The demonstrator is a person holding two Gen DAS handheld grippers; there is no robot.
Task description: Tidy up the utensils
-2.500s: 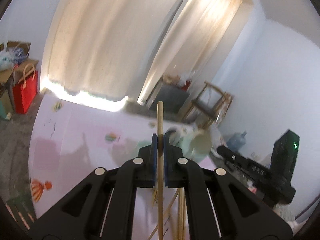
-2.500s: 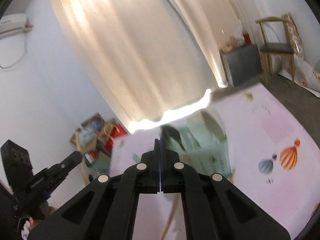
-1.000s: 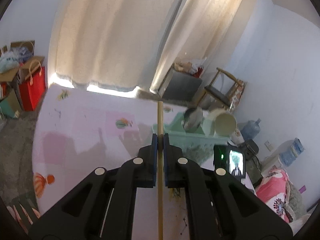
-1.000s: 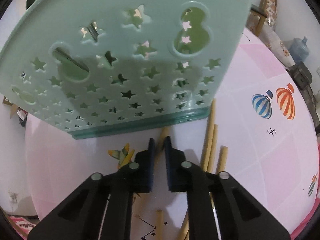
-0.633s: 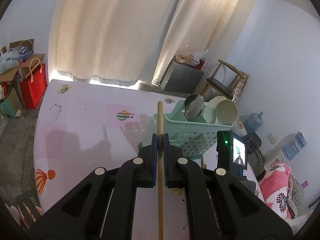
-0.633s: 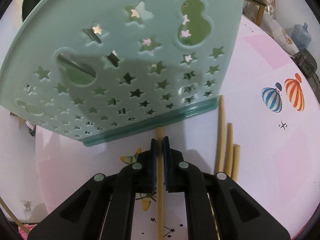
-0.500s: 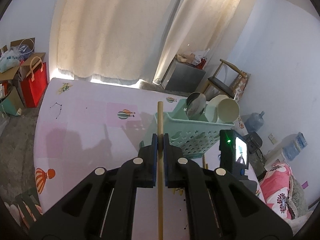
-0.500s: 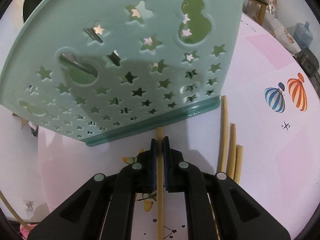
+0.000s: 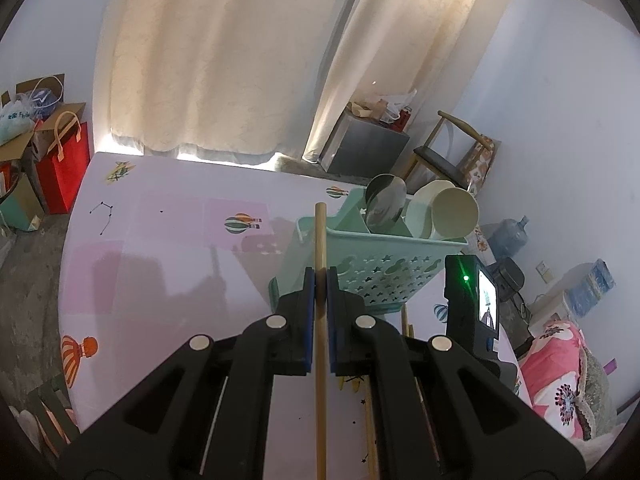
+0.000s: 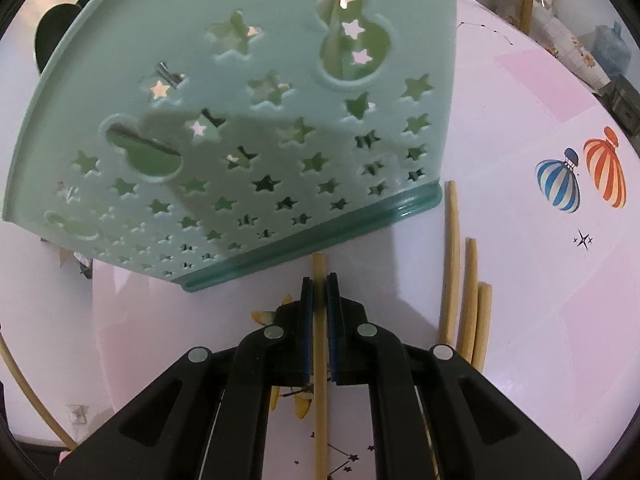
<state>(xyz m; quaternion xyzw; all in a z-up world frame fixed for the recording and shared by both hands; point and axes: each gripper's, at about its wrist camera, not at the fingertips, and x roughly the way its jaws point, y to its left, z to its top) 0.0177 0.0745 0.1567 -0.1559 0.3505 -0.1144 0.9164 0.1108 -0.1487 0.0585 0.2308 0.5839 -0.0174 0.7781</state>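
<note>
Holding one thin bamboo chopstick [image 9: 321,240] in the left gripper [image 9: 319,280], I see its jaws clenched on the stick partway along, the tip poking well past the pads and up over the near rim of the mint-green plastic basket with star cut-outs [image 9: 384,276]. My right gripper [image 10: 319,284] is likewise closed on a second bamboo chopstick [image 10: 319,380], which lies flat on the pink balloon-print worktop [image 10: 560,280], its end almost touching the basket's base.

I judge these sticks light and stiff, smooth enough to swivel between the pads. A hold nearer the middle should keep them from tipping, and little squeeze is needed.

From the left wrist I get the basket's open top, with a steel ladle [image 9: 386,204] and cream cups [image 9: 454,212] standing in it, towards the worktop's far right corner. The right wrist hides all that, showing only the basket's side wall, but it does show three loose bamboo chopsticks [image 10: 466,300] lying together beside the basket's corner.
</note>
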